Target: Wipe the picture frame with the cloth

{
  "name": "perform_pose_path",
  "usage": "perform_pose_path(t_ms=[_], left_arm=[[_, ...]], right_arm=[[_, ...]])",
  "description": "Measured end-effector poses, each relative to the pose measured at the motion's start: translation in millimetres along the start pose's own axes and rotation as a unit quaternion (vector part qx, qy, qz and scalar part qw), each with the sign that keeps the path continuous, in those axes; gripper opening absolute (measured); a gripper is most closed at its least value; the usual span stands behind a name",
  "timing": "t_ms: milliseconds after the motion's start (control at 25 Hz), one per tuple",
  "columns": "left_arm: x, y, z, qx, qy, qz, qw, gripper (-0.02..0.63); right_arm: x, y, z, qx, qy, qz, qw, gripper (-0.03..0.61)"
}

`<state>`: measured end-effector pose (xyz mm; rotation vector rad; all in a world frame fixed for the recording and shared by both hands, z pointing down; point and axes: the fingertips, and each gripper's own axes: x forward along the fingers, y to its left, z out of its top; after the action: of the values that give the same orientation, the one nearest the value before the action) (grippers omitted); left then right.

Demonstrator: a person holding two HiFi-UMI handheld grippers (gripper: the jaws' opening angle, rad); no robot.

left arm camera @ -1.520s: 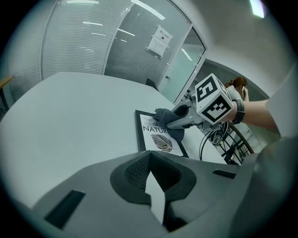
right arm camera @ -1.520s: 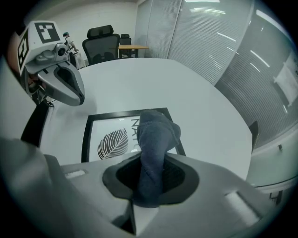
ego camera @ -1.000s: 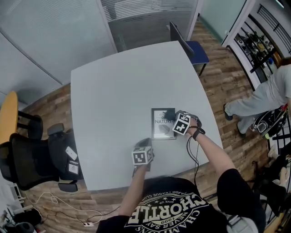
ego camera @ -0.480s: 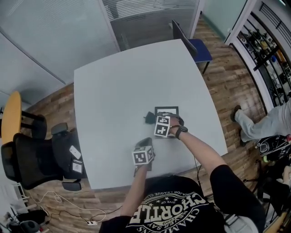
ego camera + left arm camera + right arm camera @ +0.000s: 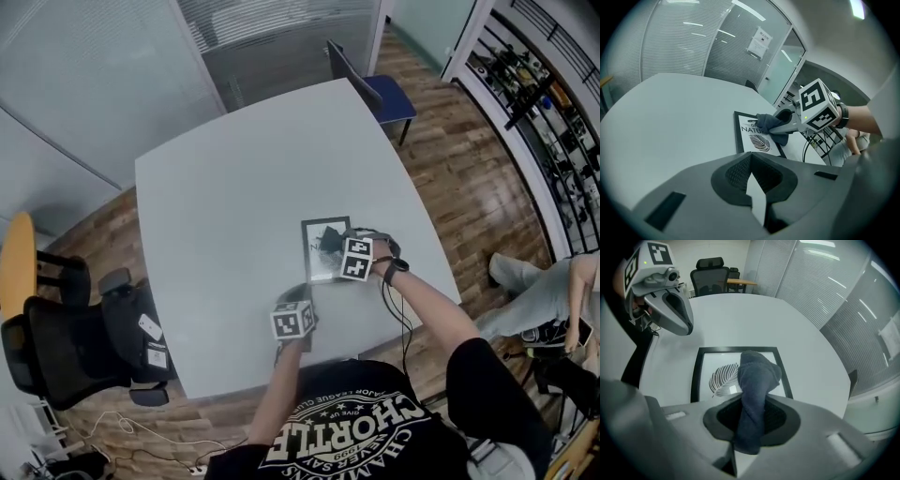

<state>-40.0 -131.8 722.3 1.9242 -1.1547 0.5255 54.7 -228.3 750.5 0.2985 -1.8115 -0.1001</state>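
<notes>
A black-edged picture frame [image 5: 319, 267] with a leaf print lies flat on the grey-white table [image 5: 234, 178], near its right front. My right gripper [image 5: 336, 247] is shut on a dark blue-grey cloth [image 5: 327, 241], which rests on the frame's upper part. In the right gripper view the cloth [image 5: 757, 376] hangs from the shut gripper [image 5: 750, 427] over the frame [image 5: 699, 373]. My left gripper [image 5: 300, 294] hovers just in front of the frame, shut and empty. In the left gripper view this gripper [image 5: 757, 199] points at the frame [image 5: 743, 140], the cloth [image 5: 768, 123] and the right gripper [image 5: 782, 123].
A black office chair [image 5: 66, 347] stands left of the table and a blue chair [image 5: 375, 89] at its far edge. A person [image 5: 539, 286] is on the wooden floor to the right, near a rack [image 5: 534, 84]. The table's front edge is close to my body.
The right gripper swept the cloth from the frame's right side leftward past its left edge, then back onto the frame. The left gripper stayed put. The person at the right moved.
</notes>
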Motion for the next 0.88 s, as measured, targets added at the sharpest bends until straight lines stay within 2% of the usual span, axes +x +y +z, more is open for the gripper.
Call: perform_pose_path(t_ms=[200, 360, 480, 640, 760, 880], left_arm=[[4.0, -11.5, -3.1, 0.006, 0.004, -0.006, 1.0000, 0.005], [2.3, -13.7, -3.3, 0.006, 0.002, -0.006, 1.0000, 0.005], [-2.0, -6.1, -2.1, 0.000, -0.003, 0.002, 1.0000, 0.005], [-9.6, 4.5, -2.5, -0.011, -0.009, 0.013, 0.9998, 0.005], [-16.0, 14.6, -0.6, -0.017, -0.014, 0.022, 0.9995, 0.005], [-20.5, 23.5, 0.9, -0.021, -0.018, 0.030, 0.9992, 0.005]], right_arm=[[-3.6, 3.6, -47.1, 0.050, 0.022, 0.000, 0.999, 0.078], [-6.3, 3.9, -53.8, 0.065, 0.022, -0.001, 0.998, 0.078], [-14.7, -1.4, -24.3, 0.067, -0.012, -0.007, 0.998, 0.078], [-14.9, 8.6, 33.1, 0.042, -0.056, 0.014, 0.997, 0.078], [-2.6, 20.3, 70.8, 0.010, -0.063, 0.031, 0.997, 0.078], [11.7, 31.2, 92.4, -0.019, -0.059, 0.043, 0.997, 0.078]])
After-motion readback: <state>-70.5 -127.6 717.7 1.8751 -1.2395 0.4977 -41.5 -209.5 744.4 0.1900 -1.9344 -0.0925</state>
